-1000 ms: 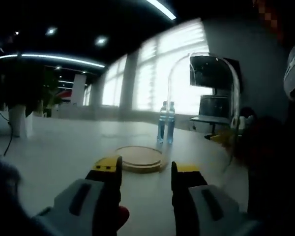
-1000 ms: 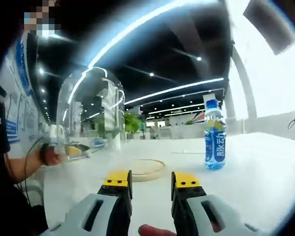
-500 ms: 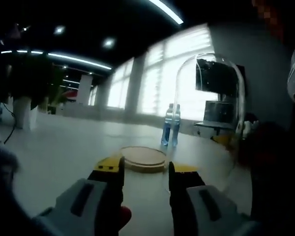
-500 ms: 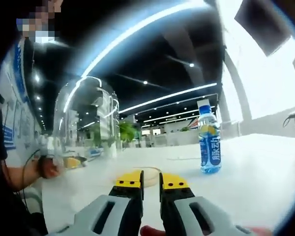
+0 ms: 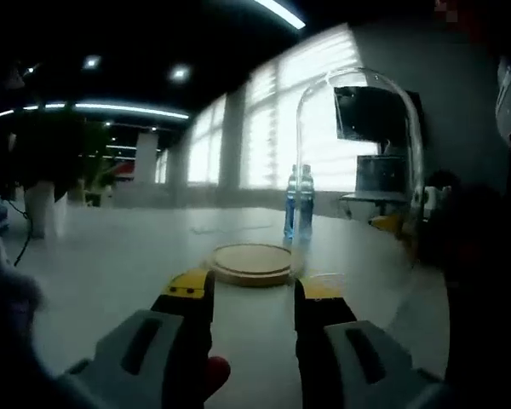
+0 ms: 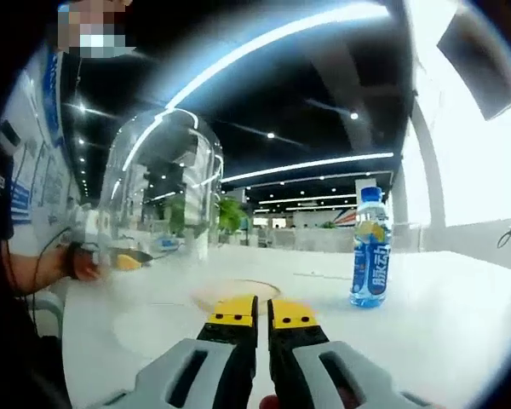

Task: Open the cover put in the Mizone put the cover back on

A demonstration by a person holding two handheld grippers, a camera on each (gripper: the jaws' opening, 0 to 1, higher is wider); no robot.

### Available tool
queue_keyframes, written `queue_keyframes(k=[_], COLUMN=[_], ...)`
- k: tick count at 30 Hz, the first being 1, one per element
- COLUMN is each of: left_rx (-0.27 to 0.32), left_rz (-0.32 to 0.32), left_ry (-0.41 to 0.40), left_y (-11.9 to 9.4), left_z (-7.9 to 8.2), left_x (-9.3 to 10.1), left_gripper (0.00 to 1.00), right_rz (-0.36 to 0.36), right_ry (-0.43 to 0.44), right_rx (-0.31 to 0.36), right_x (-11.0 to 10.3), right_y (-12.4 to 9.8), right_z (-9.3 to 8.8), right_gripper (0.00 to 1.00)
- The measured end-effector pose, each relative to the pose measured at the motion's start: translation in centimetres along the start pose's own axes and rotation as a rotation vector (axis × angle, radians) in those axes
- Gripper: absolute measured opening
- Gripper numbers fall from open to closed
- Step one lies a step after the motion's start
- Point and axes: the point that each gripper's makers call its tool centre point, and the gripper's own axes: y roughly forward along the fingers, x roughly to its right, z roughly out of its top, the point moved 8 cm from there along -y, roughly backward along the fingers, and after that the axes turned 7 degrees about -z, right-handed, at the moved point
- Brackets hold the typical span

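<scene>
Glass cover was seen upper right, bottle at right; left gripper was spread, right gripper nearly closed

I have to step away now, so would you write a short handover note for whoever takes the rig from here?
Left hand-held gripper: open, empty, low over the table.
Right hand-held gripper: jaws nearly together, nothing between them.
Glass dome cover: off the wooden base, beside it near a person's hand; whether it is held or resting is unclear.
Mizone bottle: upright on the table, away from the base.
Done: cover off.
Left: set the bottle on the base, then put the cover back.
</scene>
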Motion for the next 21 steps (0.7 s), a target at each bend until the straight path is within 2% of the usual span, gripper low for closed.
queue_keyframes(k=[2,4,7,11,14,18,21], left_rx=[0.006,0.001,-0.006,0.0,-0.017,-0.003,-0.013], left_rz=[0.007,0.015,0.035,0.035,0.049,0.036,0.058], left_ry=[-0.006,-0.045,-0.064,-0.079,-0.061,-0.049,-0.023], left_y=[0.0,-0.02,-0.17,-0.13,0.02,0.29,0.41], left_z=[0.01,-0.08,-0.13,-0.13,-0.21,0.29,0.1], left_x=[-0.14,-0.4,-0.58,-0.55,-0.43,-0.12,-0.6], left_gripper=[0.29,0.25,0.22,0.23,0.25,0.25,0.25], right_rz=[-0.023,-0.043,-0.05,-0.046,-0.054,-0.064,-0.08], right_ry=[-0.035,-0.023,-0.048,-0.052,-0.053,-0.055,-0.052], right_rx=[0.016,-0.008,-0.028,-0.045,-0.053,-0.072,-0.081], right_x=[0.09,0.09,-0.02,-0.19,-0.1,-0.04,0.05], right_y=[0.09,0.15,0.15,0.17,0.17,0.14,0.17], right_z=[0.16,-0.11,-0.32,-0.48,-0.61,-0.74,-0.75], right_gripper=[0.03,0.03,0.02,0.03,0.03,0.02,0.01])
